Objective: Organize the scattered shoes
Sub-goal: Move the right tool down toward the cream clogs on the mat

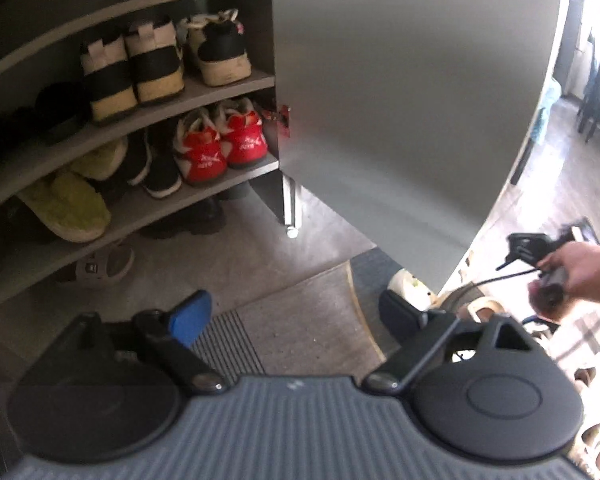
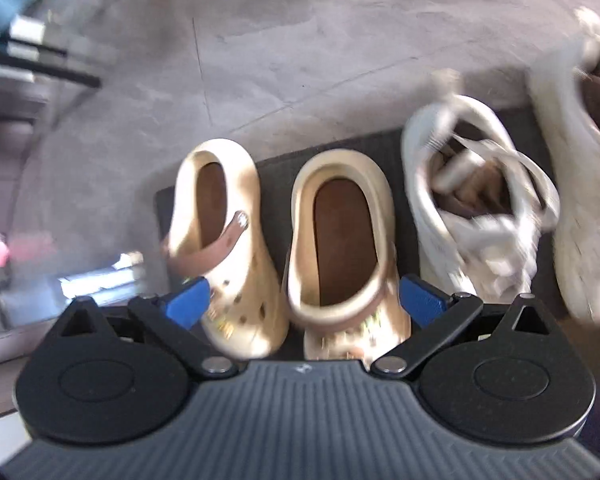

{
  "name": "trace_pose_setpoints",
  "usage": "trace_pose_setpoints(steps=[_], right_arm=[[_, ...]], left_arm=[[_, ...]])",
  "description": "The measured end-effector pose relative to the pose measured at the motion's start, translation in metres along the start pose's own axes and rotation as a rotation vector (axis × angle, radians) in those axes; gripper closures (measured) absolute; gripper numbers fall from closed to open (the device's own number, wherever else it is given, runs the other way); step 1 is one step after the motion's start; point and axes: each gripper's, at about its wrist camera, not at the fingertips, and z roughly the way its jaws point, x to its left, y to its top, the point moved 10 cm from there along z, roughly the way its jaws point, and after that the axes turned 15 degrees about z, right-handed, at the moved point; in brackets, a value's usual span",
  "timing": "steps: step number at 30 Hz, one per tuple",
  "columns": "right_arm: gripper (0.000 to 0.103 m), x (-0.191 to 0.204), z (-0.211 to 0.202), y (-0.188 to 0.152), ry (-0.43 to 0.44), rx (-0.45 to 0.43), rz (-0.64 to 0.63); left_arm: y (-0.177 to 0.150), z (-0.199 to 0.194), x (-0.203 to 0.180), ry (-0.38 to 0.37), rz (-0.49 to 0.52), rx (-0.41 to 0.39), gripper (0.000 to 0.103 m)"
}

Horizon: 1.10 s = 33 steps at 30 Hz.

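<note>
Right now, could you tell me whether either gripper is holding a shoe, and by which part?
Nothing is held. The left gripper is open over the floor by the shoe cabinet; the right gripper is open above the cream clogs, not gripping them.

2 cream clogs [image 2: 284, 240] and 2 white sneakers [image 2: 476, 204] stand upright, side by side, on a dark mat [image 2: 396, 148].

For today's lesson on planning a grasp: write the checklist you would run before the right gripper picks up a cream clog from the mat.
1. Right gripper open: ok, fingers spread wide.
2. Right gripper empty: ok.
3. Target between the fingers: ok, right-hand cream clog sits there; left-hand clog is beside it.
4. White sneaker apart from the clog: ok.
5. Left gripper open and empty: ok.
6. Free space on the shoe rack: cannot tell; the visible shelves look full.
</note>
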Motion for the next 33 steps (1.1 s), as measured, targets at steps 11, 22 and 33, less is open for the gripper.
trace_pose_setpoints(steps=[11,22,33], right_arm=[[0.000,0.075,0.080,0.001,-0.047,-0.125,-0.290],[0.000,0.072,0.101,-0.031,-0.166,0.143,-0.401],[0.000,0.048,0.093,-0.048,-0.128,0.226,-0.215]], left_arm=[[-0.043,0.015,0.044,0.018,0.014,0.218,0.011],[-0.053,0.028,0.047,0.004,-0.071,0.297,0.011],[-0.068,0.035,0.049,-0.021,-0.101,0.354,0.011]])
